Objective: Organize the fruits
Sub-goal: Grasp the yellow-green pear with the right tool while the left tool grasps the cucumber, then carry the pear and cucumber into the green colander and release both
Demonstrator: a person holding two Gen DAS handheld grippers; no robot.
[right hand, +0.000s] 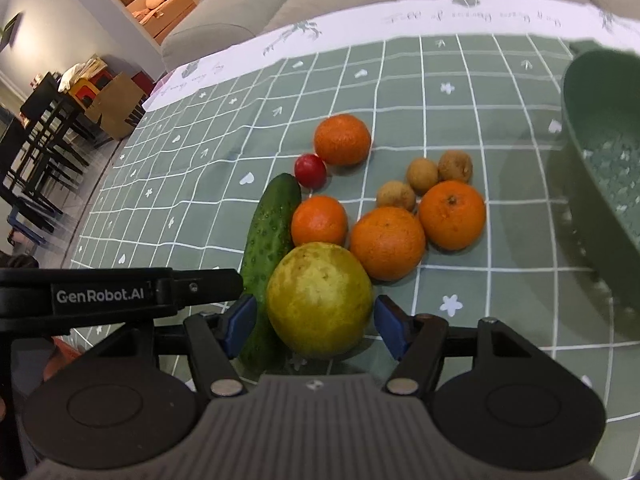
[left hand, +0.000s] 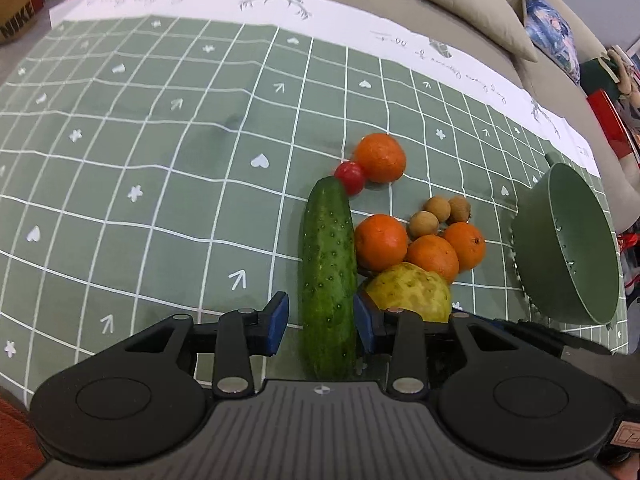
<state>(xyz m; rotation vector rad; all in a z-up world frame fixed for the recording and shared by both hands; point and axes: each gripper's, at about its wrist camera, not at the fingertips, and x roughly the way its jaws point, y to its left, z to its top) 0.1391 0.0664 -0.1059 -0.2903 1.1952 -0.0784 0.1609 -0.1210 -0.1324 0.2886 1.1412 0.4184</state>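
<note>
The left tongs (left hand: 320, 322) straddle the near end of the cucumber (left hand: 329, 276), blue pads spread on either side with a gap still visible on the left, so they stand released. The right tongs (right hand: 314, 326) flank the yellow-green guava (right hand: 319, 299) the same way, pads apart and not pressing it. Both fruits lie on the green checked cloth of the worktop (left hand: 160, 200), touching each other. Beyond them sit four tangerines (right hand: 387, 243), one of them farther back beside a small red tomato (right hand: 310, 171) at the cucumber's far tip, and three brown longans (right hand: 422, 176) clustered between the tangerines. A green colander (left hand: 568, 248) stands to the right, near the fruit pile.
</note>
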